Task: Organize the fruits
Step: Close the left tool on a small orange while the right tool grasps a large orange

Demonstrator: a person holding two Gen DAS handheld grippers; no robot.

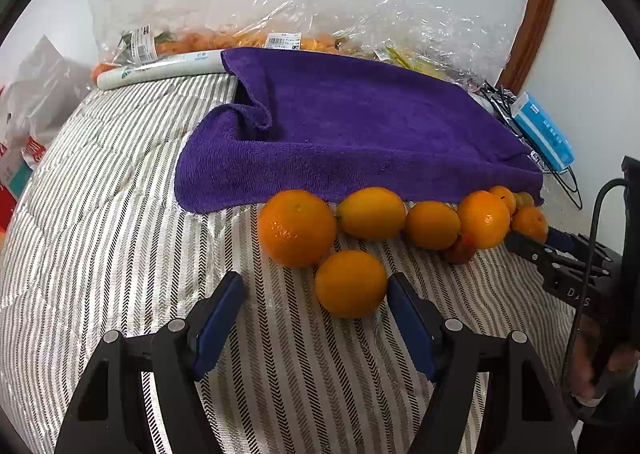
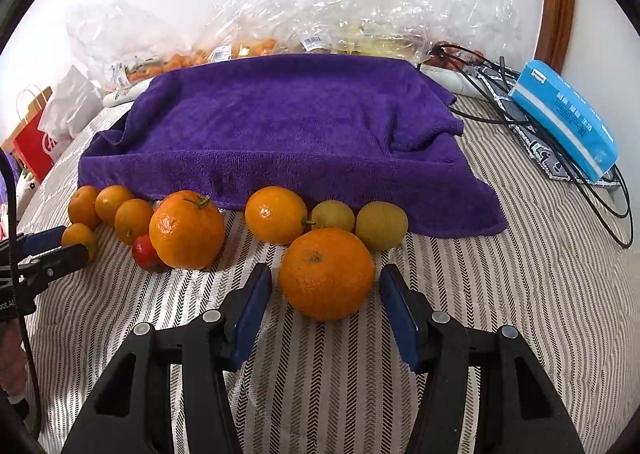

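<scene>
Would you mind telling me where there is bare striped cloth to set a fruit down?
Free: the striped cloth right of the greenish fruits, below the towel, and the wide patch left of the towel in the left wrist view. Crowded: the fruit row along the towel's front edge, and the blue box with cables at far right.

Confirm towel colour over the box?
Purple towel, plain, no pattern. Right wrist view shows it best.

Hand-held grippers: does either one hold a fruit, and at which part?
Nothing is held. The left hand-held gripper straddles a small orange, the right hand-held gripper a large orange; neither is clamped.
</scene>
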